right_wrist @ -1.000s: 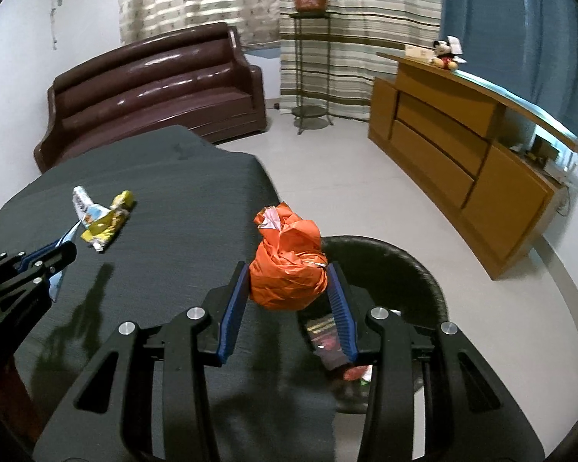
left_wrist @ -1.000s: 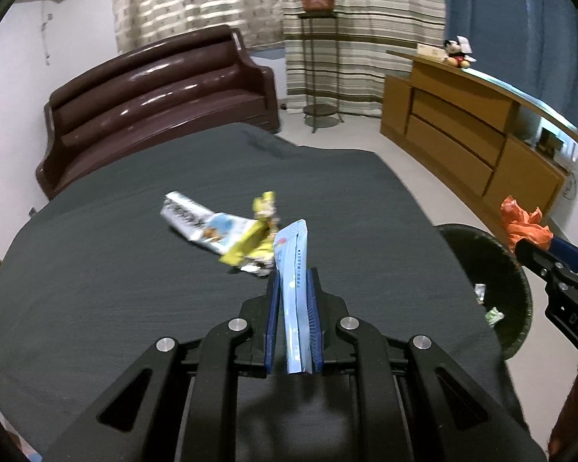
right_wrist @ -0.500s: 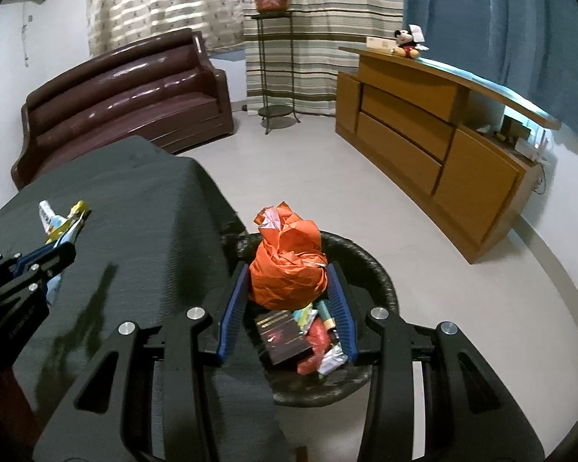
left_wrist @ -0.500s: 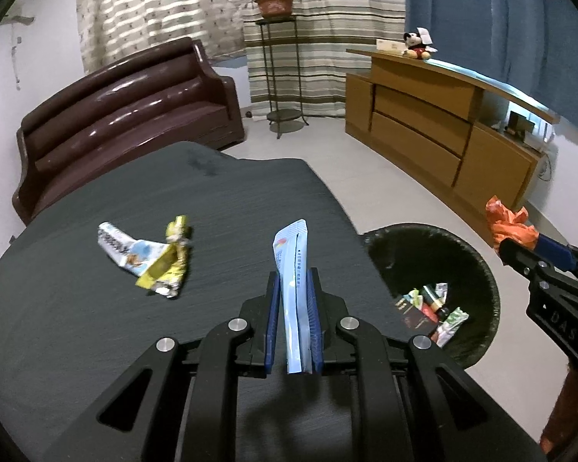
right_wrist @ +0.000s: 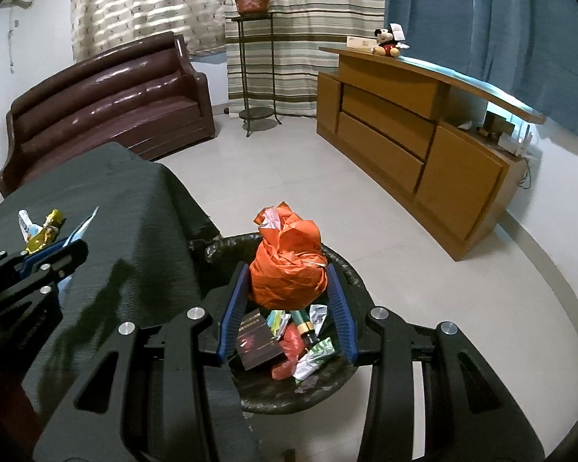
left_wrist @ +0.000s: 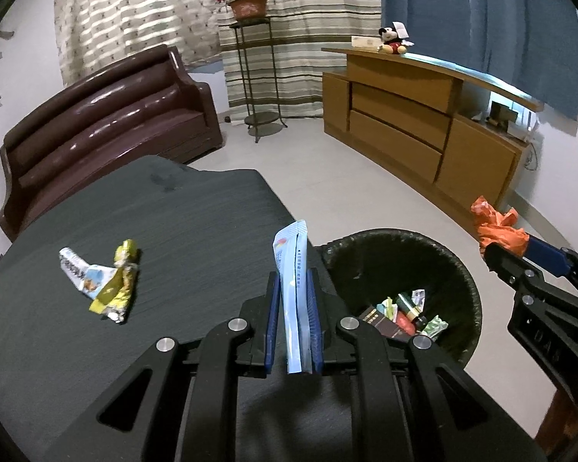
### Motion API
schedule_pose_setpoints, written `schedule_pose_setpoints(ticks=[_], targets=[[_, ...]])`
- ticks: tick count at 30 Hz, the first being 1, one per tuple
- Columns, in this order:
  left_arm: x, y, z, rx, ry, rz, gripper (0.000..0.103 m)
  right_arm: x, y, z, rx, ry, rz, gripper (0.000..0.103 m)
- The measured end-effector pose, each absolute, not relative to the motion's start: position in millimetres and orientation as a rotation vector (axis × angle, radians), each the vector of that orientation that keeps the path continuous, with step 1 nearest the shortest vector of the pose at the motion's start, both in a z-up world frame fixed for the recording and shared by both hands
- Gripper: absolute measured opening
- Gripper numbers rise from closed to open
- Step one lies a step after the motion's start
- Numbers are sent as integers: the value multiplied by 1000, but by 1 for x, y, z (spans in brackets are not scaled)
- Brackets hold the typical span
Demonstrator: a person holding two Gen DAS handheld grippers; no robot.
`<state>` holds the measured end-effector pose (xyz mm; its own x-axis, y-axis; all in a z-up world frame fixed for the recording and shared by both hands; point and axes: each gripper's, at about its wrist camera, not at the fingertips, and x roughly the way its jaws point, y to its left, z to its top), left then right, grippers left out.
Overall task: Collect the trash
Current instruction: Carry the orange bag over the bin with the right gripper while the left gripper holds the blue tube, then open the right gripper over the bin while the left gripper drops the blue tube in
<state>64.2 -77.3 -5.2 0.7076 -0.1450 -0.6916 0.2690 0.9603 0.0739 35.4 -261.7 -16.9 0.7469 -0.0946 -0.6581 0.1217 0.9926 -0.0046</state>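
Note:
My left gripper (left_wrist: 292,281) is shut on a flat light-blue wrapper (left_wrist: 291,269) that stands upright between its pads, above the right edge of the dark table (left_wrist: 173,231). My right gripper (right_wrist: 287,273) is shut on a crumpled orange plastic bag (right_wrist: 289,265), held over the black trash bin (right_wrist: 352,273). Several discarded packets lie in the bin (left_wrist: 462,281). A yellow and white wrapper pile (left_wrist: 104,281) lies on the table to the left. In the left wrist view the right gripper (left_wrist: 497,244) and orange bag (left_wrist: 497,227) show at the right edge.
The bin stands on the pale floor right beside the table's right edge. A brown sofa (left_wrist: 108,115) stands behind the table. A wooden sideboard (left_wrist: 424,123) runs along the right wall, and a plant stand (left_wrist: 254,77) is at the curtains.
Both grippers moved to the right. The left one now reaches the table's right edge near the bin; the right one went from above the table edge to over the bin. Both grips are unchanged.

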Motion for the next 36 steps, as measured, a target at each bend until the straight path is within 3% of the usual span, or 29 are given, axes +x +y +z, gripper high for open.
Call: schedule_pose_setpoints(ticks=[31, 33, 34, 36], targets=[[95, -126, -30, 218, 813, -253, 17, 57, -283, -42, 102, 754, -161, 42], [95, -128, -31, 220, 816, -250, 19, 58, -283, -43, 107, 760, -163, 43], [96, -128, -31, 219, 819, -249, 22, 58, -284, -43, 113, 759, -165, 50], [97, -127, -30, 213, 820, -243, 33, 58, -286, -43, 118, 756, -169, 52]])
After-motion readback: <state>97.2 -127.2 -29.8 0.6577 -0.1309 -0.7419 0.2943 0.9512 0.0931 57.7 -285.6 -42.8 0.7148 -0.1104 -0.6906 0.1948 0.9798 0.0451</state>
